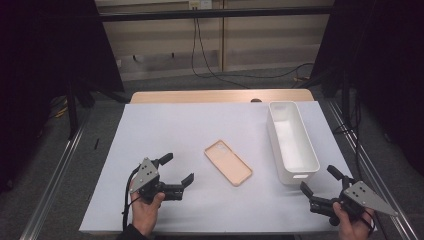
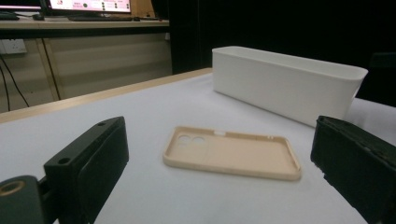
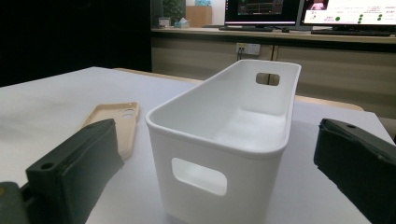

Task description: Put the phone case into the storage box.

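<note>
Both claws gape wide and hold nothing — left gripper (image 1: 176, 169) faces the phone case (image 1: 227, 162), which lies flat mid-table, hollow side up, just left of the white bin (image 1: 292, 140). Right gripper (image 1: 319, 181) sits at the bin's near end. The case looks light, thin and probably flexible — best pinched across a long edge. Its underside is hidden

The phone case (image 2: 232, 152) looks matt, smooth plastic; the bin (image 3: 224, 126) glossy white plastic; the table cover (image 1: 165, 130) matt.
</note>
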`<state>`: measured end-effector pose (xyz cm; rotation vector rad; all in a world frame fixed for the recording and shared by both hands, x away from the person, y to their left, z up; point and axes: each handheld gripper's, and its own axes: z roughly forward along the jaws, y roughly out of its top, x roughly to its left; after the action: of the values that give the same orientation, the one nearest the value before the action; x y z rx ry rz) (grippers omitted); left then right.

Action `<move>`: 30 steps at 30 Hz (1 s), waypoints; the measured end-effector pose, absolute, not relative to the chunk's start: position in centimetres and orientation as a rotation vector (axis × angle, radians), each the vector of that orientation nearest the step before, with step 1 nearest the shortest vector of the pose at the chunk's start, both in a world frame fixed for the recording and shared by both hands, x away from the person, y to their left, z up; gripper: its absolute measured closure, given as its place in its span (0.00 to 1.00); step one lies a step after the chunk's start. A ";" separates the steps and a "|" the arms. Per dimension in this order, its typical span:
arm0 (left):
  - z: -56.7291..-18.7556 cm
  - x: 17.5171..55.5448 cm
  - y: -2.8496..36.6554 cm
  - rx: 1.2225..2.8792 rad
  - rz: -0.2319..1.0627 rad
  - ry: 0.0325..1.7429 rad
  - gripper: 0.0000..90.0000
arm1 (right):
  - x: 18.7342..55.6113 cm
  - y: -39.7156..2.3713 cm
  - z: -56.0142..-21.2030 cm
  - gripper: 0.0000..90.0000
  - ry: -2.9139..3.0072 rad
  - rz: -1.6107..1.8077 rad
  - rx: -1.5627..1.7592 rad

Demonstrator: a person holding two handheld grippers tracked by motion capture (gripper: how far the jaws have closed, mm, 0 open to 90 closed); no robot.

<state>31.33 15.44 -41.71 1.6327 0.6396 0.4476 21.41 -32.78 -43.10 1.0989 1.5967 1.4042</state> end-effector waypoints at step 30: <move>-41.6 35.4 9.1 1.641 0.398 0.550 0.03 | 21.3 -32.8 -43.1 0.00 1.596 1.410 1.103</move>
<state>35.38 9.13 -41.61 1.6415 0.5499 0.3982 21.34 -32.79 -43.13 1.1034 1.5957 1.4099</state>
